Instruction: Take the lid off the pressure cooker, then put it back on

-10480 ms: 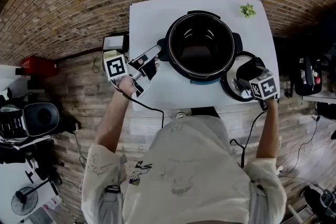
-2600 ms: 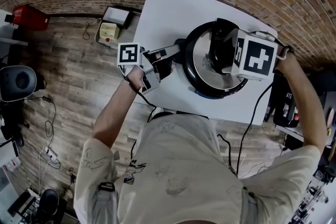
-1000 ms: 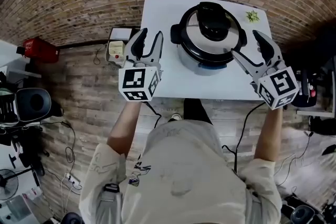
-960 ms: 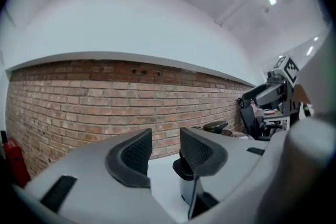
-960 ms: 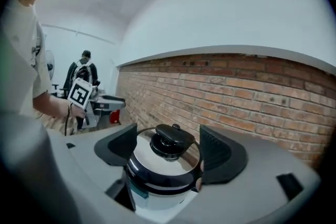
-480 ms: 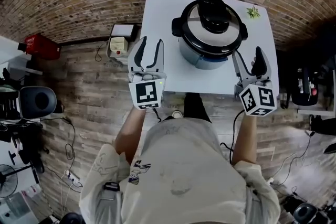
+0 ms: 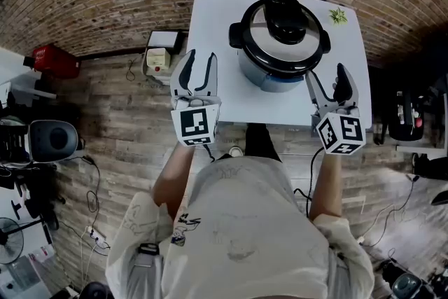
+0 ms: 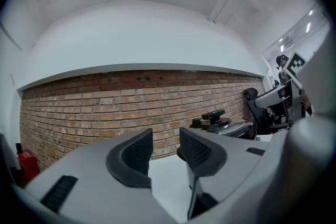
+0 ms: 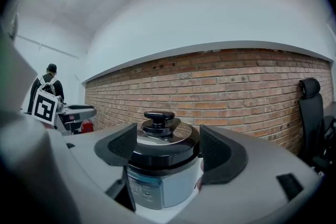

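Now, the silver pressure cooker [image 7: 278, 56], its black-knobbed steel lid [image 7: 283, 30] seated, stands far-centre on the white surface [image 7: 210, 21], at eleven o'clock from your right gripper [image 7: 325, 75], the nearer one, and two o'clock from your left gripper [image 7: 199, 59]. Both grippers gape wide and empty by the near corners, with bare surface between each and the pot.

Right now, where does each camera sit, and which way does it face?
Head view: on the person's head, looking steeply down at table and cooker; shows torso, left gripper and right gripper, both open.
Left gripper view: on the left gripper, level, facing the brick wall, cooker at right; own jaws apart, empty.
Right gripper view: on the right gripper, facing the cooker with lid on; own jaws apart, framing it, not touching.
Shared: cooker and brick wall show in all three.
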Demonstrator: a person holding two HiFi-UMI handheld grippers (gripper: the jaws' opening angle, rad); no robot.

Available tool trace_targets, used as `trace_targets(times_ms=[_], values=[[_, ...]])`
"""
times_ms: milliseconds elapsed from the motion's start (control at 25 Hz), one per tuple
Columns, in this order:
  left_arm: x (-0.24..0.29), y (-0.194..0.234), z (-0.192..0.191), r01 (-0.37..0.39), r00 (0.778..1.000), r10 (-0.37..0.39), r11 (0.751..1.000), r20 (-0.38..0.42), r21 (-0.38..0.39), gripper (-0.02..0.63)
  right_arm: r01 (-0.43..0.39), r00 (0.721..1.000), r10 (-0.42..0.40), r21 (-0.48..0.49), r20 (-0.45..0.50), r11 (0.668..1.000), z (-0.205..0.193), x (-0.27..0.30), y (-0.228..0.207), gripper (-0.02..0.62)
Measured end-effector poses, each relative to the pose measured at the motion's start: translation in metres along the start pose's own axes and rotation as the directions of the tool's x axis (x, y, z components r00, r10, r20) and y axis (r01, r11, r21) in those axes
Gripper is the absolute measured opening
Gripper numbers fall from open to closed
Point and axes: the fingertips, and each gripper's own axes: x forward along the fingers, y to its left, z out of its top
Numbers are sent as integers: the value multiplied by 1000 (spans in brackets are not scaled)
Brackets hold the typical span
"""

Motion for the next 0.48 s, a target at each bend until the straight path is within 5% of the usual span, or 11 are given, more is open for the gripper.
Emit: trace_targets(times_ms=[240, 480], values=[[4, 3, -2, -30, 999, 31, 999, -16, 21, 145, -1, 1000, 1, -12, -24, 1000, -5, 2, -1, 360], [6, 1, -6, -15, 999, 15, 1000, -34, -5, 35, 20, 1000, -20, -39, 0, 999, -1, -2, 0, 185]])
